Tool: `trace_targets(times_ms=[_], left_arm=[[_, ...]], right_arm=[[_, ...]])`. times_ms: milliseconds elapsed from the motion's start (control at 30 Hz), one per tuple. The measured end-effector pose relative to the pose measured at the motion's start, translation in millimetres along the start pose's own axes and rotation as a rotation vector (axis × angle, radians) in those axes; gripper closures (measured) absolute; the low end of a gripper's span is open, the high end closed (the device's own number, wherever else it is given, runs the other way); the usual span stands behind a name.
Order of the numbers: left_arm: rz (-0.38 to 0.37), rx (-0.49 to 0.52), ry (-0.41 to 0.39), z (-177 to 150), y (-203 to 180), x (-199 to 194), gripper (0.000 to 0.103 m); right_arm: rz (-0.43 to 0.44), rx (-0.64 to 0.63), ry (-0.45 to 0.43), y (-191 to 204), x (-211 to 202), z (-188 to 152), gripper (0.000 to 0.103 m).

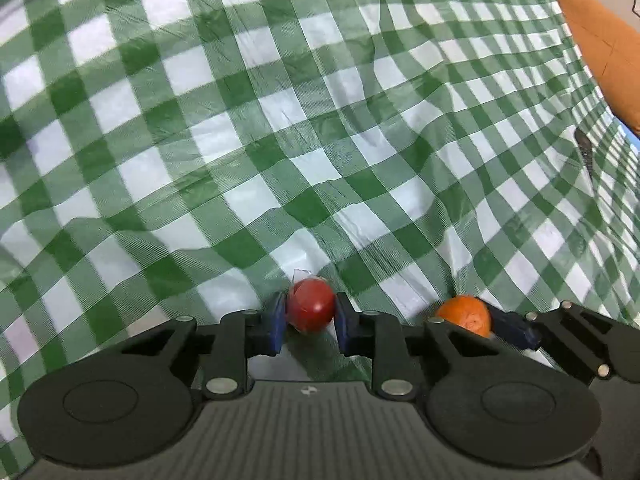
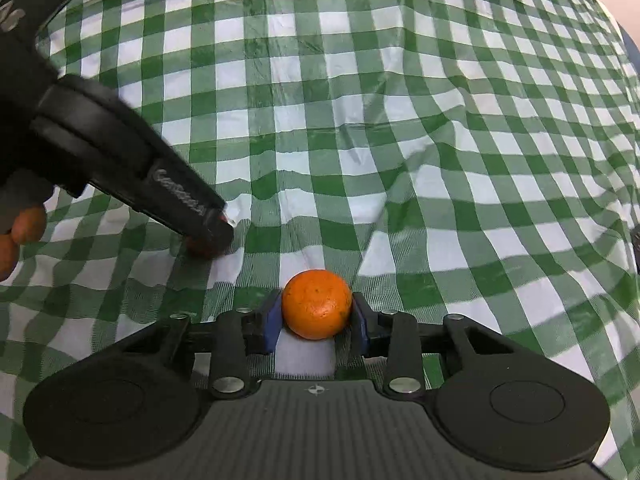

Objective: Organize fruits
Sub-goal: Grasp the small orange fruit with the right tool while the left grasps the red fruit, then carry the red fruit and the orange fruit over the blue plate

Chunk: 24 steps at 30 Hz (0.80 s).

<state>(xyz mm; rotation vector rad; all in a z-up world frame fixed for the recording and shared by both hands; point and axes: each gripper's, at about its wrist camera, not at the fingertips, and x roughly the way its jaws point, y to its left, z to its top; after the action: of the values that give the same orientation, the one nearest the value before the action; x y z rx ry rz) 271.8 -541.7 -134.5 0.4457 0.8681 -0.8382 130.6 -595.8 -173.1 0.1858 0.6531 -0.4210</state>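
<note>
Left tongs [image 1: 311, 316] grip red fruit [image 1: 311, 306], right tongs [image 2: 316, 318] orange [image 2: 317, 304]

No word or number can be read with certainty. In the right wrist view, left of centre, the black plastic arm of the other gripper [image 2: 176, 196] carries raised lettering, too blurred to read. At the upper left edge of that frame, pale letters stand on a black casing [image 2: 12, 16], cut off and unreadable.
</note>
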Motion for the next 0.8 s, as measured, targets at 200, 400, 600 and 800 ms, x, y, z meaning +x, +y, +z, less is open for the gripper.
trace_targets(times_ms=[200, 400, 600, 800], left_arm=[[-0.009, -0.046, -0.020, -31, 18, -68, 0.075], [0.044, -0.105, -0.056, -84, 40, -175, 0.075], [0.125, -0.241, -0.074, -153, 69, -289, 0.075], [0.199, -0.345, -0.097, -226, 86, -388, 0.075]], right_arm=[[-0.004, 0.011, -0.032, 6, -62, -10, 0.066], [0.076, -0.019, -0.076, 35, -147, -12, 0.066], [0.207, -0.060, -0.115, 91, -235, -16, 0.066], [0.392, -0.104, -0.074, 156, -310, -34, 0.066]])
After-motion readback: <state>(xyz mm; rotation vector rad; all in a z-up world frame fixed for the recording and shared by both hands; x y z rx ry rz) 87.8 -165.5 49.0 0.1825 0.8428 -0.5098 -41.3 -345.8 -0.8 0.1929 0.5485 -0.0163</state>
